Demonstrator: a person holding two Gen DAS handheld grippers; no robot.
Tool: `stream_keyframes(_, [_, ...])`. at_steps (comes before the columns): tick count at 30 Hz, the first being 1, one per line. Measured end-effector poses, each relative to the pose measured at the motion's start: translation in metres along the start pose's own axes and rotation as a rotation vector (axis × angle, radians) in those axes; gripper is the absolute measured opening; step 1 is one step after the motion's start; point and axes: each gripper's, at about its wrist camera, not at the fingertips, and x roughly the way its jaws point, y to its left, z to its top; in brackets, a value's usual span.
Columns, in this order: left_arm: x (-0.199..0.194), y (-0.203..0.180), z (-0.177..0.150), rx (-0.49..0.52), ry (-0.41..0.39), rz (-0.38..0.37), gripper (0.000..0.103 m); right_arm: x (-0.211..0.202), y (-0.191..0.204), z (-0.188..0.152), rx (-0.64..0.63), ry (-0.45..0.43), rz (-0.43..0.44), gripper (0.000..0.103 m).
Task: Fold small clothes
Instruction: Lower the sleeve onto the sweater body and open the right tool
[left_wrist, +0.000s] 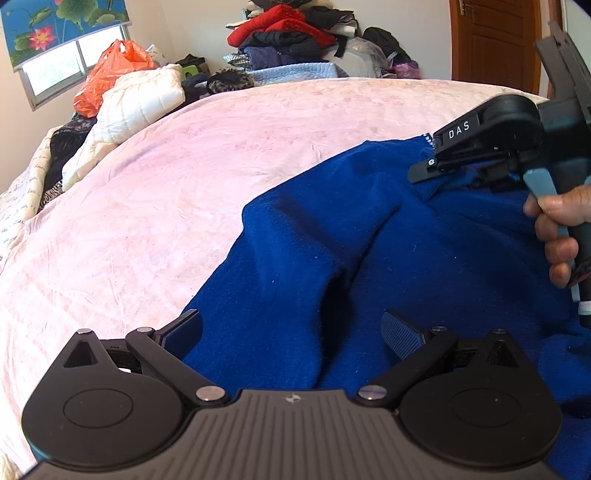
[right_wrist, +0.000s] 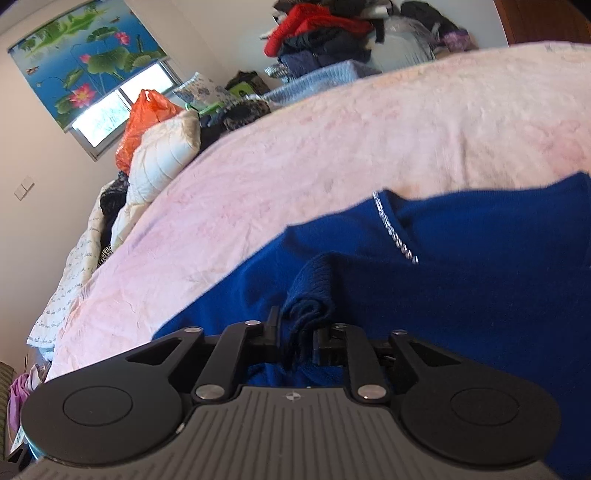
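Sweater (right_wrist: 461, 295) sleeve is pinched in the right gripper (right_wrist: 295, 343) while the left gripper (left_wrist: 291, 332) gapes wide, so one-sided pulling could probably drag everything crooked across the bedspread (left_wrist: 184, 184).

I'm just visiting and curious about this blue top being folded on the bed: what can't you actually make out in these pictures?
- Blue sweater: its full shape; cut off by the right and bottom edges in both views, and covered by the left gripper.
- Pinched cloth: the right gripper hides how deep the fold goes, right wrist view.
- Clothes pile: single garments too small and tangled, both views.
- Pink bedspread: blurred, right wrist view.
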Motion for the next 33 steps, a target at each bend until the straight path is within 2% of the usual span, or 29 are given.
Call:
stream_keyframes(2, [0.000,0.001,0.000,0.000,0.000,0.005,0.103,-0.002,0.000,-0.003,-0.002,-0.006,0.006,0.045])
stream_keyframes(7, [0.000,0.001,0.000,0.001,0.002,0.023,0.103,-0.025,0.020,-0.008,-0.101,-0.042,-0.017,0.053])
stream_keyframes(11, [0.000,0.001,0.000,-0.005,-0.002,0.039,0.103,-0.038,0.030,-0.011,-0.172,-0.062,-0.040,0.065])
stream_keyframes(16, [-0.001,0.001,0.000,-0.005,-0.007,0.061,0.103,-0.036,0.028,-0.018,-0.224,-0.043,-0.123,0.066])
stream_keyframes(20, [-0.004,0.000,-0.001,0.000,-0.018,0.083,0.103,-0.045,0.033,-0.029,-0.254,-0.057,-0.144,0.070])
stream_keyframes(31, [-0.010,0.005,-0.004,-0.009,-0.021,0.069,0.103,-0.066,0.062,-0.051,-0.486,-0.095,-0.286,0.080])
stream_keyframes(33, [-0.011,0.009,-0.005,-0.012,-0.020,0.074,0.103,-0.069,0.066,-0.053,-0.509,-0.103,-0.296,0.085])
